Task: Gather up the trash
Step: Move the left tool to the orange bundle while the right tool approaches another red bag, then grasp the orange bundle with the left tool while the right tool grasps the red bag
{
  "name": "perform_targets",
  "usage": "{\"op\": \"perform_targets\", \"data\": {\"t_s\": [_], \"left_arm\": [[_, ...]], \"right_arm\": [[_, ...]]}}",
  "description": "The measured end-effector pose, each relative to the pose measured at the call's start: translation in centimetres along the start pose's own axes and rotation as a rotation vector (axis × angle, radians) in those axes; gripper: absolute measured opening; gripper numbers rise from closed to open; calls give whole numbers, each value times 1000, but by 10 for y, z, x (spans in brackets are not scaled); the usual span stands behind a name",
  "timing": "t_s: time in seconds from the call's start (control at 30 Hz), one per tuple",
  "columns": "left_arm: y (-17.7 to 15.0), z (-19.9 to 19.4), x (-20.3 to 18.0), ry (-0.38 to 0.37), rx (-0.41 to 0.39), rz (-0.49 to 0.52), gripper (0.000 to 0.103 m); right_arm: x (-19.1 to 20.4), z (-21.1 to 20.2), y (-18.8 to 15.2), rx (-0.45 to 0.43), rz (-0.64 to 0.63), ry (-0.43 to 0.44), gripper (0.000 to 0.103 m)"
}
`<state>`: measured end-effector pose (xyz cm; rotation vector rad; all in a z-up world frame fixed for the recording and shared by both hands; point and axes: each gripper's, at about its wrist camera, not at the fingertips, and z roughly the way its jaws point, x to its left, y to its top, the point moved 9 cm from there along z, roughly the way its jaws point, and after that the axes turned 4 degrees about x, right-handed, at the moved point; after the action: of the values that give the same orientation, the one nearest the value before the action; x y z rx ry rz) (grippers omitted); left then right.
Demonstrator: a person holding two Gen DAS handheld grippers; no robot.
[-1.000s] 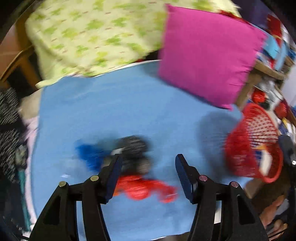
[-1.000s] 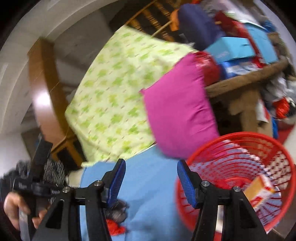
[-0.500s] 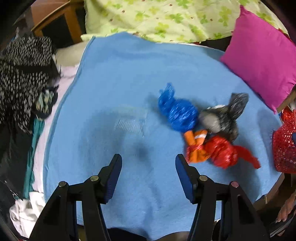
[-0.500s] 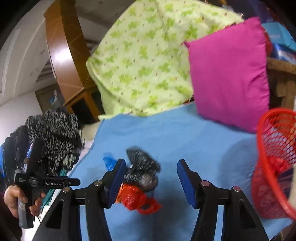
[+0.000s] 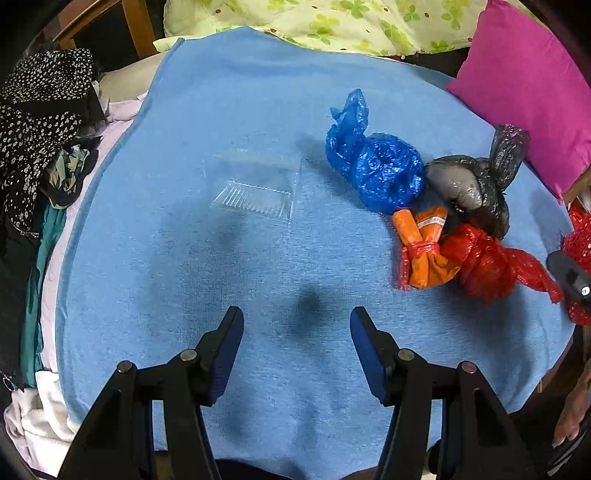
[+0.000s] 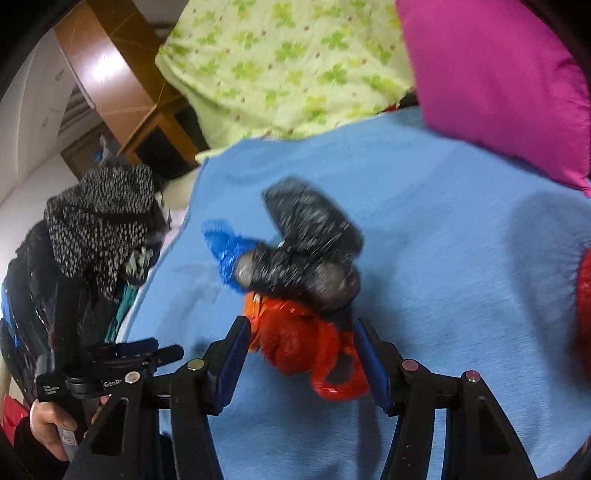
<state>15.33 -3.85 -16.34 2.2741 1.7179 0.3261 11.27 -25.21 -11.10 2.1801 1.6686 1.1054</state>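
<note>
Surface: blue blanket [image 5: 258, 277] spread flat, carrying all the trash; unclear whether a bed or a worktop lies beneath.
Trash cluster: at 2 to 3 o'clock in the left wrist view, bunched and touching one another: blue bag [image 5: 376, 166], black bag [image 5: 469, 188], orange wrapper [image 5: 424, 251], red bag [image 5: 484, 262].
Clear tray: transparent plastic tray [image 5: 255, 188] lying alone at 11 o'clock of the left tool, well apart from the cluster.
Left tool [image 5: 296, 350]: released, jaws apart over bare blanket, nothing between them; dark shadows on the cloth just ahead.
Right tool [image 6: 301, 352]: jaws apart, red bag [image 6: 295, 343] lying between the pads; contact with the pads cannot be told through the blur.
In the way: black bag [image 6: 310, 247] piled right behind the red one at 12 o'clock, blue bag [image 6: 229, 247] at 11 o'clock, crowding the reach.
Around: magenta pillow [image 5: 524, 85] at 1 o'clock, touching the blanket edge near the black bag; green clover-print bedding [image 5: 332, 22] at 12 o'clock; heap of speckled dark clothes [image 5: 37, 122] at 9 o'clock; red mesh basket [image 5: 578, 240] cut off at 3 o'clock.
Person: left hand [image 6: 48, 424] gripping the other handle at 8 o'clock in the right wrist view.
</note>
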Motion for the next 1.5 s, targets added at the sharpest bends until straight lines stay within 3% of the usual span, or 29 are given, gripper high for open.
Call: {"op": "perform_targets", "data": {"t_s": [0.27,0.37,0.43,0.53,0.63,0.77,0.83,1.07,1.27,1.3,1.43,1.5], "left_arm": [[-1,9,15,-21,8,-29,61],[-1,11,20,-26,9,-39,61],[1,10,21,-29,4,-41,61],[5,7,16,-35,-2,-37,61],[9,4,6,-43,-11,-23,61],[17,5,-14,-62,-18,-4,61],[21,9,-27,-58,-19,19,61],[32,24,-67,-62,2,29,61],[39,35,-86,-80,14,33,60],[39,37,-89,-84,16,34,58],[38,42,-98,-122,25,24,30],[38,39,-102,-121,16,27,22]], "right_arm": [[13,50,-9,78,-58,-68,62],[14,71,-16,124,-80,-98,60],[18,71,-16,116,-90,-95,53],[20,65,-17,109,-104,-80,47],[14,50,-19,119,-37,-2,44],[-4,11,-10,52,66,119,44],[-15,-7,-5,4,92,140,44],[-56,-40,5,-104,124,-16,44],[-50,-52,11,-140,78,-53,44],[-48,-52,12,-140,72,-51,44],[-42,-45,12,-134,58,-53,44],[-39,-44,12,-133,47,-52,44]]}}
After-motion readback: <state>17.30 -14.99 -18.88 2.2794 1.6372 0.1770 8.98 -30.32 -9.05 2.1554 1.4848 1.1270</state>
